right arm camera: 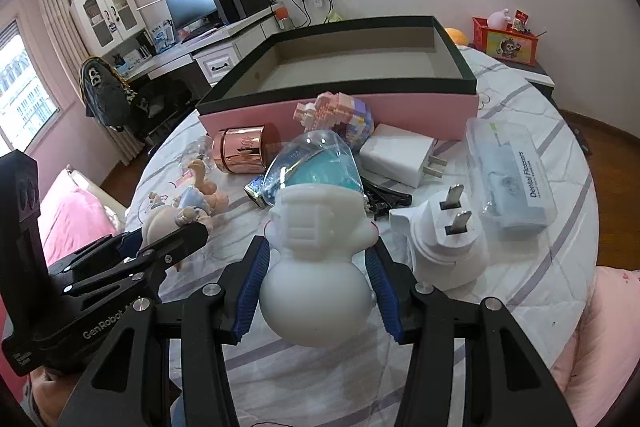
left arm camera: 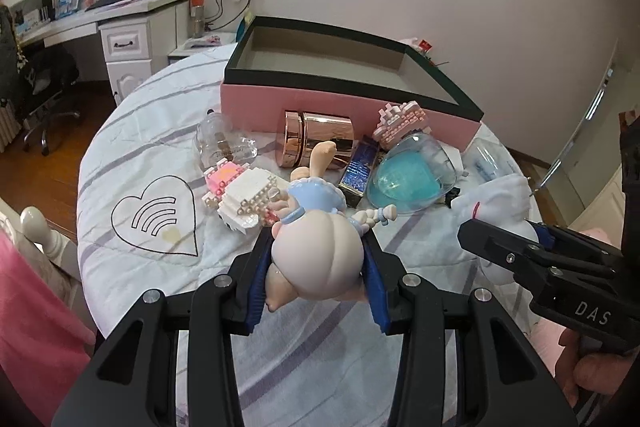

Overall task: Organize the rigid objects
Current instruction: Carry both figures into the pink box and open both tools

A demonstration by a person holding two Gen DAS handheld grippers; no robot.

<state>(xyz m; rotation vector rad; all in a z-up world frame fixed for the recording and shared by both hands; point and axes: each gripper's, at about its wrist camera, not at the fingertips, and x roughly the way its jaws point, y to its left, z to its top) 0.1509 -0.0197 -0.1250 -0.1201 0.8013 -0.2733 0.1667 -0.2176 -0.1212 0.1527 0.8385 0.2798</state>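
Left gripper [left arm camera: 318, 263]: its blue-padded fingers are clamping the doll [left arm camera: 316, 263] by its round pale head, the body in the blue dress pointing away toward the box.
Right gripper [right arm camera: 316, 287]: it is gripping the white figure [right arm camera: 316, 267] at the waist, pads pressing in from both sides — the round base facing the camera.
Box [left arm camera: 256, 103]: pink walls, dark rim, open top, sitting at the far side of the table [left arm camera: 132, 147]; nothing is showing inside it.
Gold jar [left arm camera: 320, 139]: it is lying on its side, touching the box's front wall.
Pink blocks [left arm camera: 400, 121]: they are leaning against the box front, just right of the jar.
Clear dome [left arm camera: 412, 171]: with a teal shape inside, it is resting just in front of the pink blocks.
Blue case [left arm camera: 358, 167]: it is lying between the jar and the dome, near the box front.
White blocks [left arm camera: 244, 199]: they are sitting well in front of the box's left corner, touching the doll's arm.
Glass bottle [left arm camera: 224, 143]: it is lying near the box's left front corner.
Charger [right arm camera: 396, 153]: it is lying close to the box front, toward its right end.
Plug [right arm camera: 444, 239]: white, prongs up, it is standing well in front of the box — right of the white figure.
Flosser case [right arm camera: 508, 175]: clear, it is lying in front of the box's right corner.
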